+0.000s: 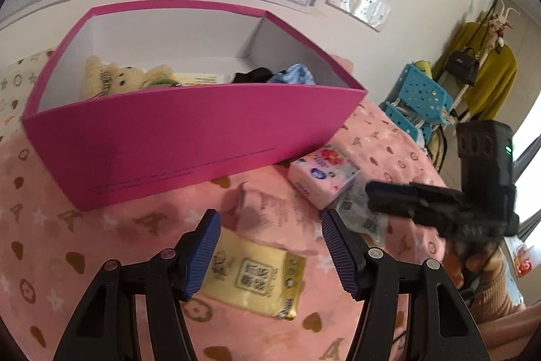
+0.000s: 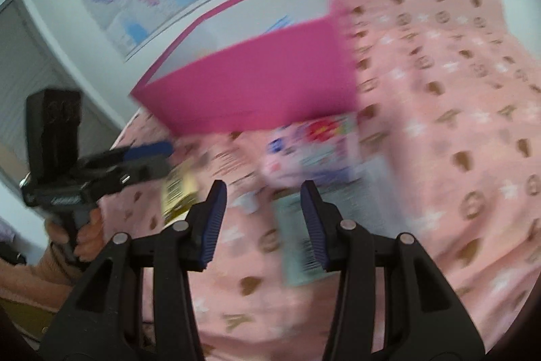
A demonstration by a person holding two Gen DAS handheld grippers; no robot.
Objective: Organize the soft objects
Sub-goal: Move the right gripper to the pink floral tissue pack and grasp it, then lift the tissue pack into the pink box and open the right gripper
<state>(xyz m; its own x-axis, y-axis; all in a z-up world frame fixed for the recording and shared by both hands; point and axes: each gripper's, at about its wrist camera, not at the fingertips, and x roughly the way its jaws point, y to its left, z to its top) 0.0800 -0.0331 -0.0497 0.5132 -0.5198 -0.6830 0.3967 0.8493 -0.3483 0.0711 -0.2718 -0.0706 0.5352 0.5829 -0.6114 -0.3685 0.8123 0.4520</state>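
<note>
The left claw (image 1: 270, 246) is open and holds nothing. Its two blue pads stand well apart. The yellow pack (image 1: 257, 279) lies flat on the pink blanket (image 1: 118, 242), directly under the gap of the claw and a little toward the wrist. Its long axis runs slanted, from near the left pad down to the right, so it lies across the opening and not along it. I judge that the left claw only needs to go down and turn a little before it closes on the short side of the pack.

The right claw (image 2: 263, 219) is also open and empty. In its own view, which is blurred by motion, the pink tissue pack (image 2: 304, 151) lies just ahead of the fingertips, and a greenish flat packet (image 2: 297, 246) is under the right pad. I cannot tell if the pad touches it. From the left view, the right claw (image 1: 389, 192) comes from the right side, near the pink tissue pack (image 1: 321, 176).

The box (image 1: 189, 131) stands ahead of both claws, behind the packs, with a toy bear (image 1: 118, 76) and some cloth already inside. So each hand seems nearer to its own pack: the left one to the yellow, the right one to the pink.
</note>
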